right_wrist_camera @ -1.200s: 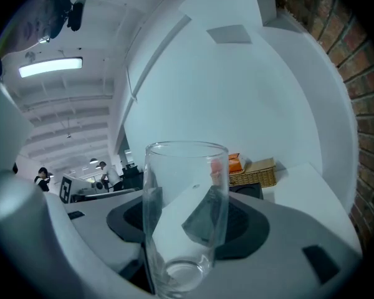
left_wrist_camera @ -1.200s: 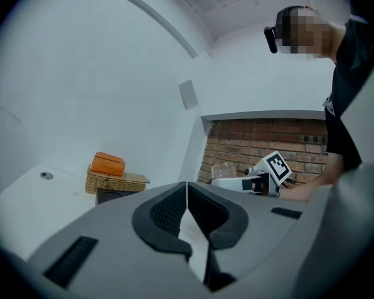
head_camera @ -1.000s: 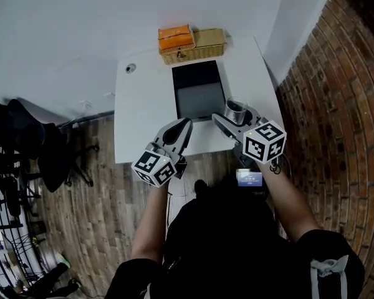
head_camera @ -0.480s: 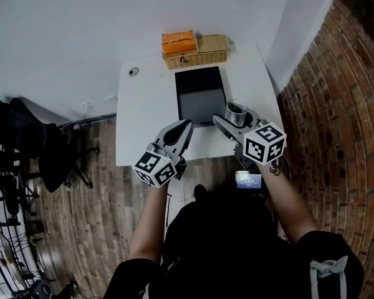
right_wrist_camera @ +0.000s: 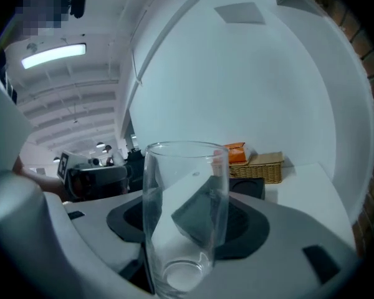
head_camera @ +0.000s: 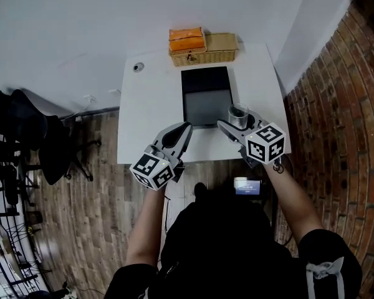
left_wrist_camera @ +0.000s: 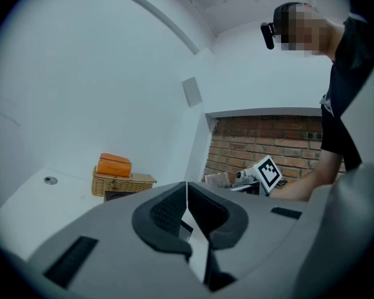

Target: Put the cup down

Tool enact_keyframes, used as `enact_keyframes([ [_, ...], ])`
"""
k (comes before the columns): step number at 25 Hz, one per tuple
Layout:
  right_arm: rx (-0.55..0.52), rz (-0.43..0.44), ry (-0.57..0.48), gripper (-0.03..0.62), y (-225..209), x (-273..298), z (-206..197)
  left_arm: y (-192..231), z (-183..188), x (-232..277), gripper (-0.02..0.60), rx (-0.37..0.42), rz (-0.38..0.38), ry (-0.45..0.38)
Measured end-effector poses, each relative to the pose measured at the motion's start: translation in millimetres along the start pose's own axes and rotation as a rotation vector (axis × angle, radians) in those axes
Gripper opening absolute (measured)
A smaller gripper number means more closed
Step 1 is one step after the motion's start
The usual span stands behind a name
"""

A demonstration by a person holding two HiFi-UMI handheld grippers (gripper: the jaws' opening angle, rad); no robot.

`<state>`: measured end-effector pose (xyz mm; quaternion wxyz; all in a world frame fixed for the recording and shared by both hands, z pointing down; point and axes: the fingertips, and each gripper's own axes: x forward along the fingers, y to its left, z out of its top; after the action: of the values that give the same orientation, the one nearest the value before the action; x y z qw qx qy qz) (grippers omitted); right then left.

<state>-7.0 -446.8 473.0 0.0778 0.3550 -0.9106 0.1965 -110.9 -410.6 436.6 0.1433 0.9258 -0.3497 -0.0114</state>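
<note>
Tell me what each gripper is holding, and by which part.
Right gripper: the clear glass cup, jaws clamped on its side walls, low on the body. Left gripper: nothing, jaws together.

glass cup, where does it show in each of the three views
Head view: glass cup right of centre, in the right gripper, over the white table.
Left gripper view: too small to pick out for sure.
Right gripper view: centre foreground, upright between the jaws.
Shared landmark: the wicker basket at the table's far edge, in all three.
</note>
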Motion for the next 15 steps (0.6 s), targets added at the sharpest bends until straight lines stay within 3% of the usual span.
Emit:
enact_keyframes([
  [7, -0.177, -0.127, 0.066, 0.276, -89.3, 47.6, 13.9, 29.0, -0.2, 2.4, 0.017, -0.001, 0.033, 0.031],
  [11, -0.132, -0.163, -0.008, 0.276, -126.0, 101.3, 41.8, 50.6, -1.4, 13.5, 0.017, -0.002, 0.047, 0.041],
  [15, -0.08, -0.161, -0.073, 0.276, -132.5, 154.9, 61.2, 67.1, -0.1, 25.4, 0.017, 0.007, 0.043, 0.049],
])
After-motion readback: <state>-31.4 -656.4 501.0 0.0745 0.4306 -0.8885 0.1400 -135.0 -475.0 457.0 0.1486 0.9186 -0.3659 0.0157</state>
